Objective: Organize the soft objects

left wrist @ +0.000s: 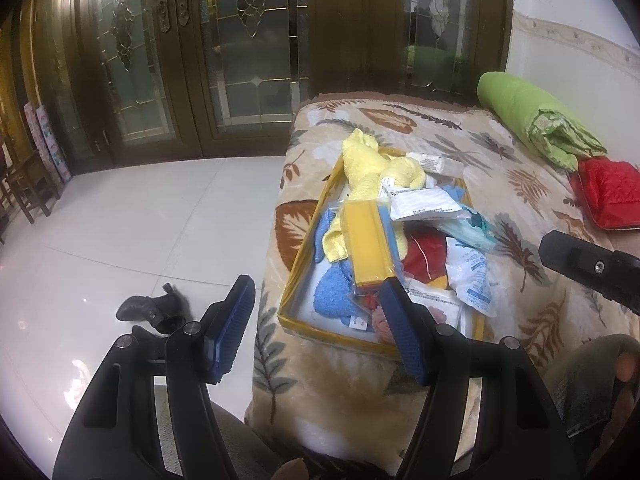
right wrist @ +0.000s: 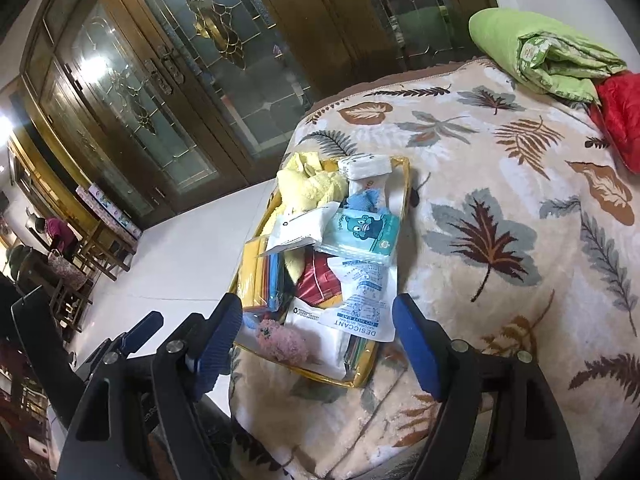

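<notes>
A yellow-rimmed shallow box (left wrist: 303,249) (right wrist: 407,184) lies on a leaf-patterned blanket (right wrist: 500,208) and is piled with soft things. In it are a yellow towel (left wrist: 372,168) (right wrist: 308,188), a yellow sponge pack (left wrist: 366,248), a blue fluffy cloth (left wrist: 332,296), a red cloth (left wrist: 426,254), a desiccant packet (right wrist: 360,304), a teal tissue pack (right wrist: 366,232) and a pink fluffy piece (right wrist: 282,342). My left gripper (left wrist: 317,282) hovers open over the box's near left corner, holding nothing. My right gripper (right wrist: 317,300) is open above the box's near end, also holding nothing.
A folded green quilt (left wrist: 532,120) (right wrist: 548,52) and a red quilted cushion (left wrist: 608,192) lie at the bed's far right. White tile floor (left wrist: 140,220) with a black shoe (left wrist: 152,308) is left of the bed. Wooden glass doors stand behind; a person (right wrist: 56,232) is far left.
</notes>
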`<act>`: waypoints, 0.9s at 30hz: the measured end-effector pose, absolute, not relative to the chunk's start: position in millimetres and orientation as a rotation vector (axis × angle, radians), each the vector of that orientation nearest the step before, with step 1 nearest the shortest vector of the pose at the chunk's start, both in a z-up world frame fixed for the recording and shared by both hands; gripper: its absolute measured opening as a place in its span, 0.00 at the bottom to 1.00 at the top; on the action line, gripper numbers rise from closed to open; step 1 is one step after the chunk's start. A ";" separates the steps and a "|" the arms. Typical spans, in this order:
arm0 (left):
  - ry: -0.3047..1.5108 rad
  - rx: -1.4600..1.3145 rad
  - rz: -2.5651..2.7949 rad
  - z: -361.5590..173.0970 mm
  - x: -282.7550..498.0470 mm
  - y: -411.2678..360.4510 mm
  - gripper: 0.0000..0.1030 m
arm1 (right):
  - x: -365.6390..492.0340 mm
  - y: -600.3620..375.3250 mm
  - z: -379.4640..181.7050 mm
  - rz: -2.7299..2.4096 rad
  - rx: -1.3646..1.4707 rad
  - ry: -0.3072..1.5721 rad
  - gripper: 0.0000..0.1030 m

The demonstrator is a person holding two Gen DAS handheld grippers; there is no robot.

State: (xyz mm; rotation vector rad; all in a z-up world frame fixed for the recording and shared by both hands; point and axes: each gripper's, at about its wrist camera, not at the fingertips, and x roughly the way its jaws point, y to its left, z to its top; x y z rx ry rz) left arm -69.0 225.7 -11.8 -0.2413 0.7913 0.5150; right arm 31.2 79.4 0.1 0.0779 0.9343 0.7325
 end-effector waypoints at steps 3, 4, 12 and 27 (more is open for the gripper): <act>0.788 -0.240 0.515 -12.0 -68.7 225.3 0.64 | 28.0 82.6 1.6 0.717 0.043 0.919 0.76; 0.786 -0.240 0.513 -11.8 -68.8 225.1 0.64 | 26.8 83.8 2.1 0.715 0.032 0.915 0.75; 0.773 -0.231 0.512 -10.0 -69.9 222.1 0.64 | 25.5 85.7 2.3 0.705 0.007 0.903 0.76; 0.767 -0.294 0.469 -3.8 -67.9 227.1 0.64 | 26.8 84.8 2.0 0.695 0.019 0.908 0.75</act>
